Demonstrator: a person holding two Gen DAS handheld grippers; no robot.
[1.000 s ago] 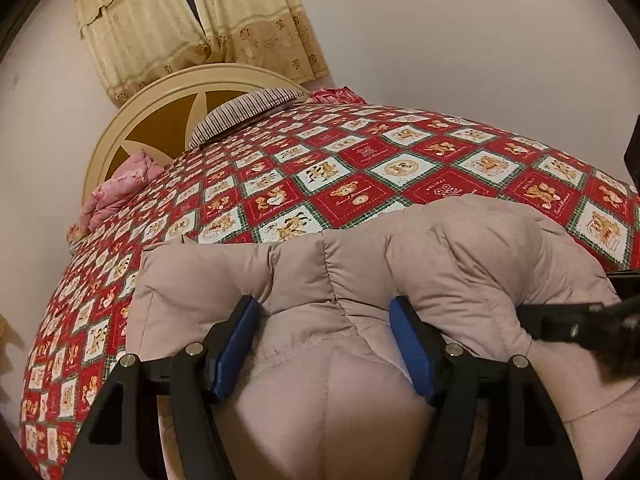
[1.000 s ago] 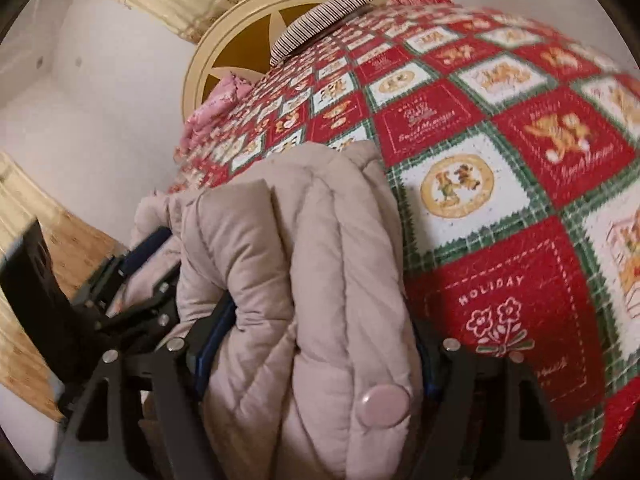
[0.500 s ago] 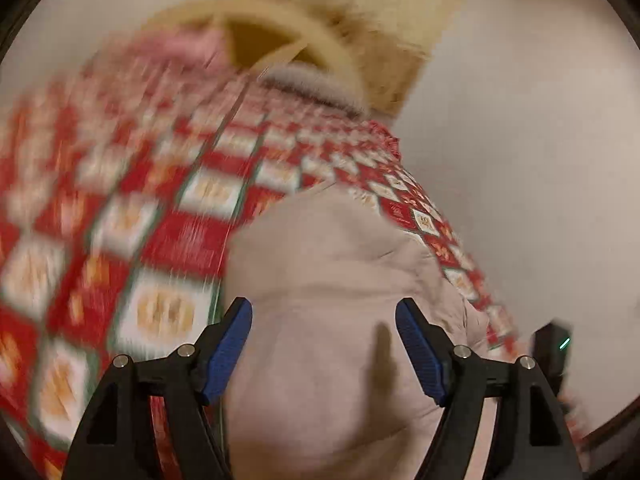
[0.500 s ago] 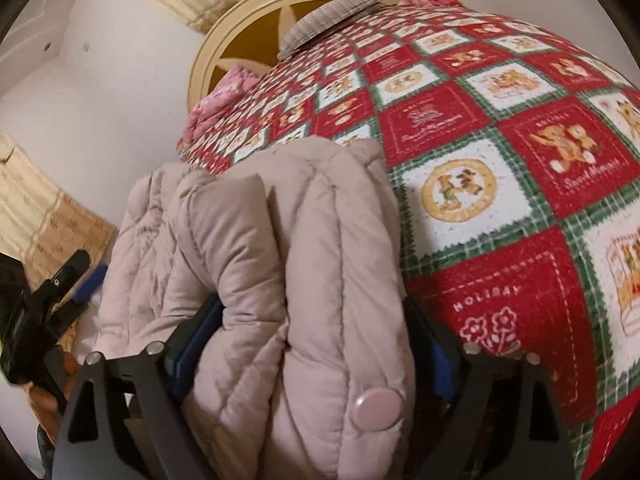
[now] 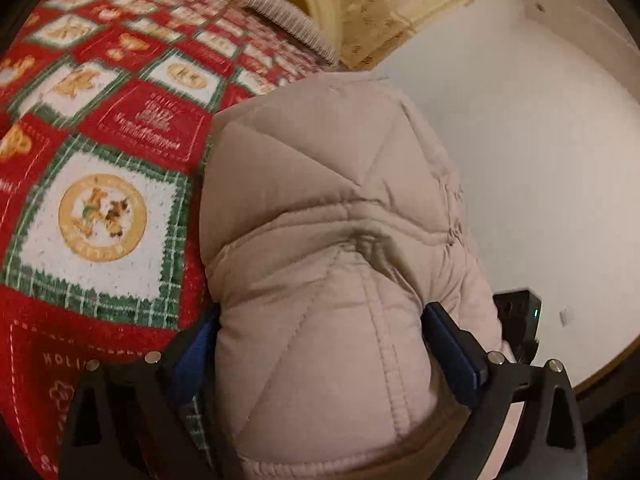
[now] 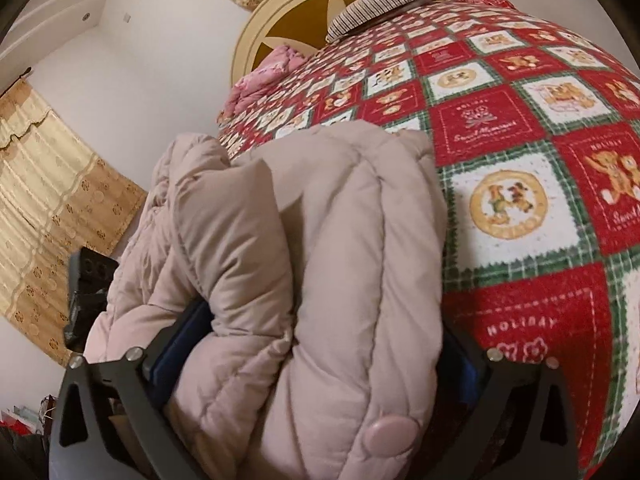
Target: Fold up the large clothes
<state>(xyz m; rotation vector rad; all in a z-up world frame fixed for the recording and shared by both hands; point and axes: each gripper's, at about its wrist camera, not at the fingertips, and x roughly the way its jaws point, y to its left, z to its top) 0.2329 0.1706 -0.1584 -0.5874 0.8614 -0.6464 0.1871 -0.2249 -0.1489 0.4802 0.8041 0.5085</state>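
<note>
Left gripper (image 5: 320, 344): jaws spread wide, and they have just been opening. The bulk of the padded jacket (image 5: 328, 240) sits between the blue pads (image 5: 452, 348). The fabric bulges against both pads, yet whether they press on it cannot be told from this view.

Right gripper (image 6: 316, 356): jaws likewise at full spread, having just been opening. A thick folded stack of the same jacket (image 6: 320, 260) fills the gap. The left pad (image 6: 180, 344) lies against a quilted roll; the right pad is hidden behind the fabric. Grip or mere contact cannot be determined.

The jacket is pale beige-pink, quilted in puffy panels, folded into a compact bundle with several layers showing along its edge. A round snap button (image 6: 394, 438) faces the right wrist camera. The bundle lies on the bed, at the edge of a red, white and green patchwork bedspread (image 6: 520, 160).

Beyond it stand a cream round headboard (image 6: 280, 28), a striped pillow (image 6: 376, 4) and a pink cushion (image 6: 268, 72). Beige curtains (image 6: 48, 208) hang on the wall.
</note>
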